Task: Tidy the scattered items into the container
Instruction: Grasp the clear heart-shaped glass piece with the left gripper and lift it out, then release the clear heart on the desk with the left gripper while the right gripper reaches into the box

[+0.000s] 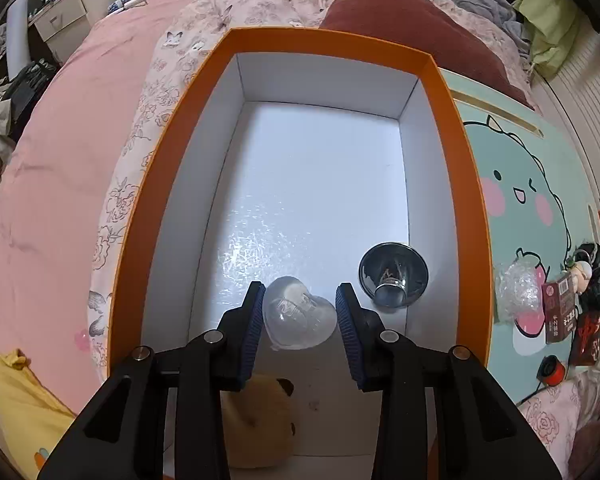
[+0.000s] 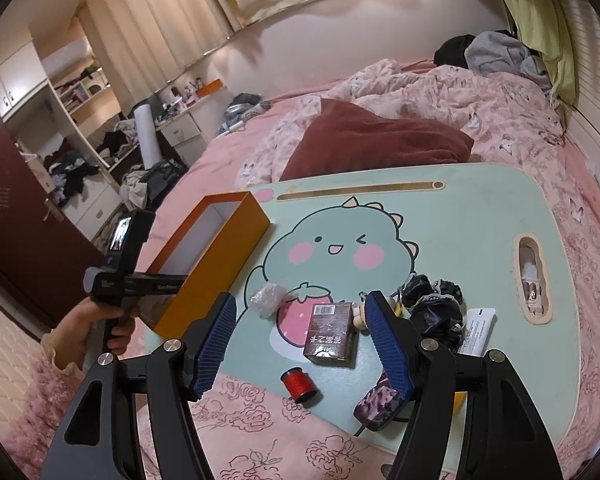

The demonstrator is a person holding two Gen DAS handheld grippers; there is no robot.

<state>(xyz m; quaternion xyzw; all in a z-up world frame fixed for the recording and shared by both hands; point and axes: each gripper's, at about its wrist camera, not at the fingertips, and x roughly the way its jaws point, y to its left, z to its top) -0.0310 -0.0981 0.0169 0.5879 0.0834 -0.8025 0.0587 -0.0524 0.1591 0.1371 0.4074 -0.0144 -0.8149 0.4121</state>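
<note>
Seen from the left wrist, the left gripper hangs over the orange-rimmed cardboard box with white inner walls, its blue ribbed pads spread apart. Between them lies a clear heart-shaped plastic case; its left lobe sits against the left pad, while a gap shows at the right pad, so the jaws are not clamped on it. It seems to rest on the box floor, though the fisheye view leaves that uncertain. At two o'clock from the heart, a shiny metal funnel-shaped piece lies on the white floor beside the right wall. At six o'clock, under the fingers, a tan plush toy lies in the near end of the box.

From the right wrist, the right gripper hovers with its jaws wide apart, holding nothing, over the near edge of a mint-green lap desk printed with a cartoon dinosaur that sits on a pink floral quilt. Nearest, at six o'clock, lies a red thread spool; at five o'clock, a dark patterned pouch. Between the pads stands a brown printed carton. At eleven o'clock sits a crumpled piece of clear plastic wrap; at two o'clock, a black ruffled scrunchie with a white tube beside it. Farther off at ten o'clock stands the orange box, and beyond the desk a maroon pillow.
</note>
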